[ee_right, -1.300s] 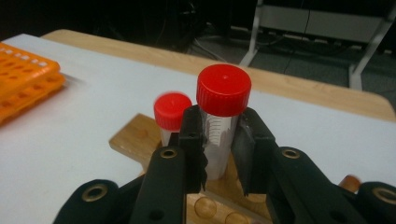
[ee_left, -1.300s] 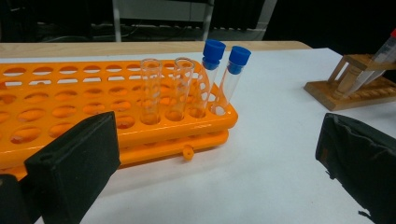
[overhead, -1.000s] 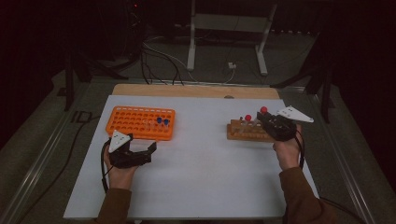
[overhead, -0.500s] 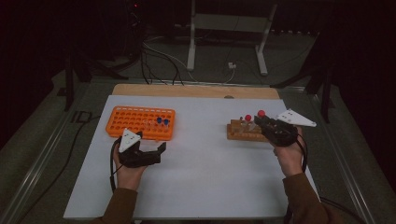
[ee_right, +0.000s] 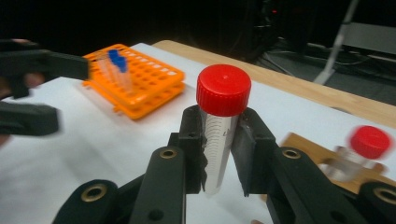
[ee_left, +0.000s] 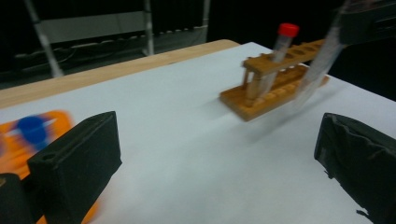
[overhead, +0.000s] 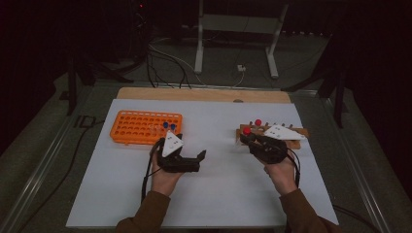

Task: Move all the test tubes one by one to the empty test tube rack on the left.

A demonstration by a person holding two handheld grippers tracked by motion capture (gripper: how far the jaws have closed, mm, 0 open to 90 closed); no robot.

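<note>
Black tool [ee_right: 219, 154], brass screws, seemingly brown sleeves [overhead: 150, 211]

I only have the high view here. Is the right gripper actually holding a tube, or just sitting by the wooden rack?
Observer: The right gripper is shut on a red-capped tube, gripped just below its cap.
Operator: Is that tube upright?
Observer: Close to upright, cap on top, its lower end hanging free between the jaws.
Operator: And the left gripper?
Observer: The left gripper is open, nothing between its jaws, facing the wooden rack, where another red-capped tube stands.
</note>
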